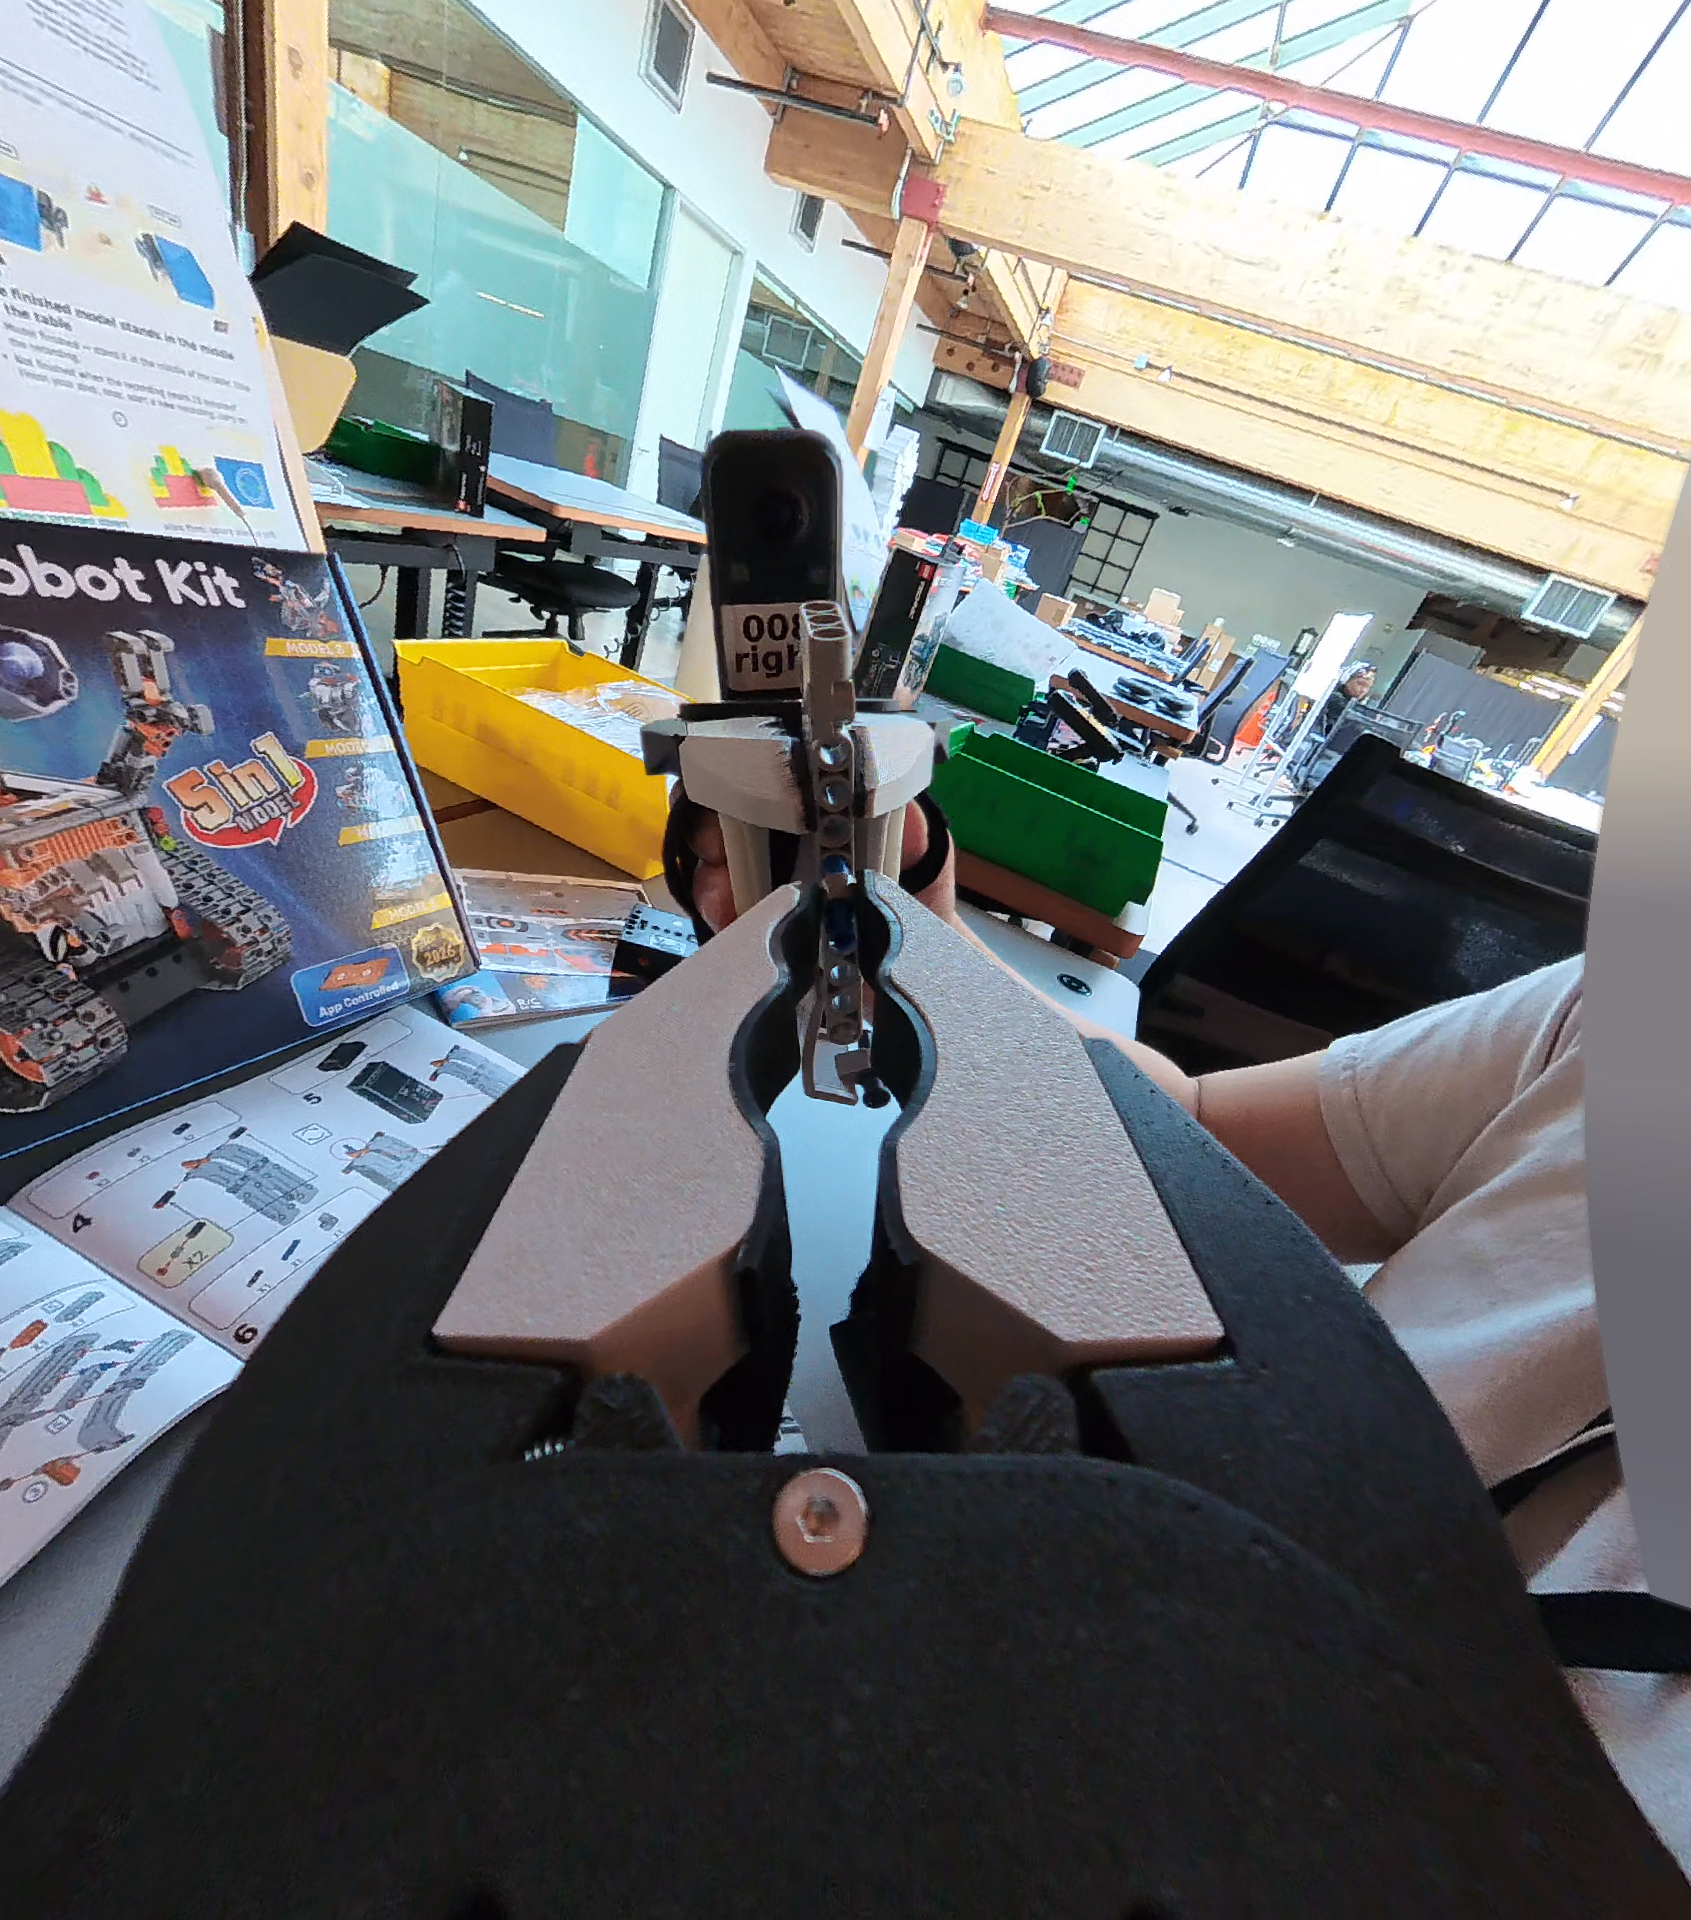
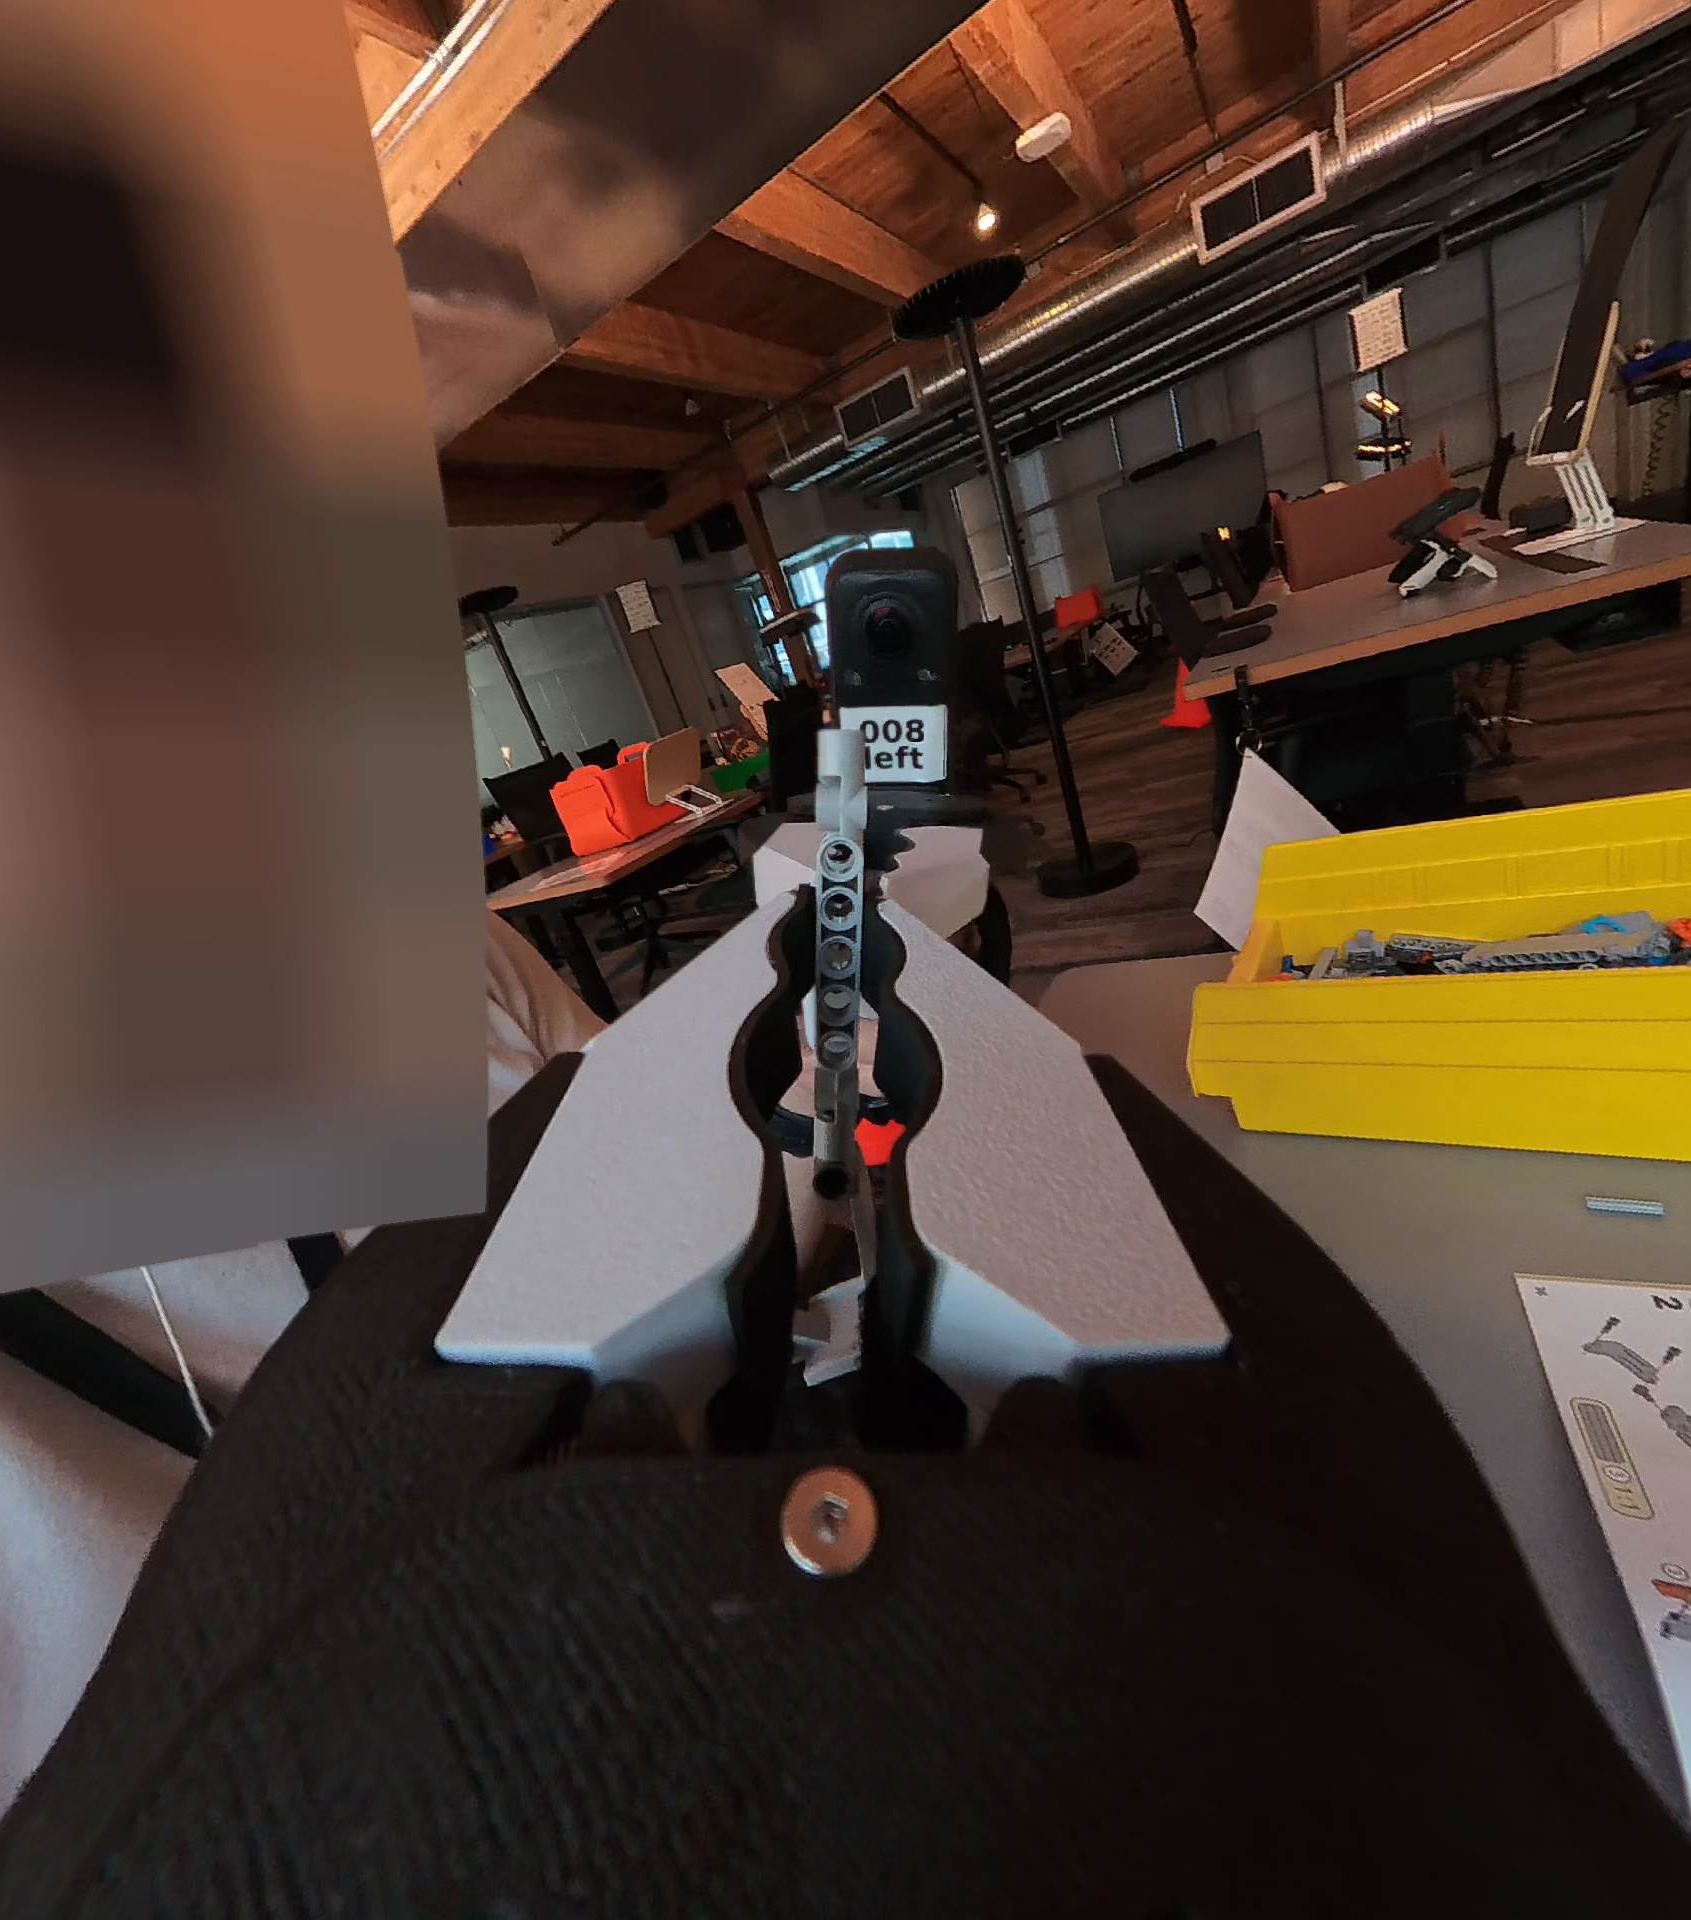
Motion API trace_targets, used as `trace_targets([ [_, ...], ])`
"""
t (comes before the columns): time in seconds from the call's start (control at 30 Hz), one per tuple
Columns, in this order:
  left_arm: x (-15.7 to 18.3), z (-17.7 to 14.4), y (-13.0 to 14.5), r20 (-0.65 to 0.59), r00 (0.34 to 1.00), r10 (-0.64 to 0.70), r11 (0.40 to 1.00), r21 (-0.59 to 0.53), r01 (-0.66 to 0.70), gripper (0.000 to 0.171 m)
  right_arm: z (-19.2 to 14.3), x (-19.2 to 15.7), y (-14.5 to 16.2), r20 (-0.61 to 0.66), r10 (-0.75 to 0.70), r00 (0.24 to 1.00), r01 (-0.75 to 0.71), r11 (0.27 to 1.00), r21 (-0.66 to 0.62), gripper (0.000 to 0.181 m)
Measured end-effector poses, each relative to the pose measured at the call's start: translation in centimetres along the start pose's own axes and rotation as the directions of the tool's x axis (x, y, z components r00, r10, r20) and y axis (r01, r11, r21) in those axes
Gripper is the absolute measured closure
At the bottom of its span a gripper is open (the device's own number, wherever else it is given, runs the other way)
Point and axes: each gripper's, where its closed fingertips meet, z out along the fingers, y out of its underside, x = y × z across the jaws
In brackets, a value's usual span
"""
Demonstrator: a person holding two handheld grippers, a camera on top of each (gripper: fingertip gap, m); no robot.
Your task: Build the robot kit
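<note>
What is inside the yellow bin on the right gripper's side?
The yellow bin holds a loose heap of building pieces, mostly grey beams with some orange and blue parts. Its front wall covers the lower layers, so the bottom cannot be seen.

Two tongs (image 1: 825, 914) (image 2: 836, 935), two yellow bins (image 1: 529, 738) (image 2: 1485, 1070), one kit box (image 1: 134, 810), one grey beam (image 1: 836, 831).

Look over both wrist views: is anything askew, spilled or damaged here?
Nothing looks damaged or spilled. The left gripper and right gripper face each other, both shut on one grey perforated beam. A small loose grey part lies alone on the table, outside the yellow bin.
</note>
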Motion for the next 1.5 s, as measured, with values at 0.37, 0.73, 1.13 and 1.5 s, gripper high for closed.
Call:
trace_targets([
  [0.37, -0.5, 0.2, 0.7, 0.072, 0.997, 0.023, 0.997, -0.077, -0.017, 0.168, -0.2, 0.5, 0.5, -0.022, -0.043, 0.999, 0.043, 0.999, -0.025, 0.177],
  [0.73, -2.0, -0.3, -0.3, 0.033, 0.996, -0.082, 0.994, 0.07, 0.08, 0.167, 0.2, 2.3, -0.5, -0.124, 0.036, 0.992, -0.027, 0.997, 0.071, 0.177],
  [1.13, -3.0, -1.0, -0.4, -0.094, 0.966, -0.241, 0.96, 0.125, 0.252, 0.167, 0.5, 3.0, 1.1, -0.213, 0.052, 0.976, -0.07, 0.994, -0.079, 0.175],
  [1.5, -3.2, -0.8, 0.1, -0.067, 0.971, -0.23, 0.966, 0.103, 0.236, 0.167, 0.3, 2.4, 2.1, -0.217, 0.028, 0.976, -0.068, 0.982, -0.177, 0.158],
])
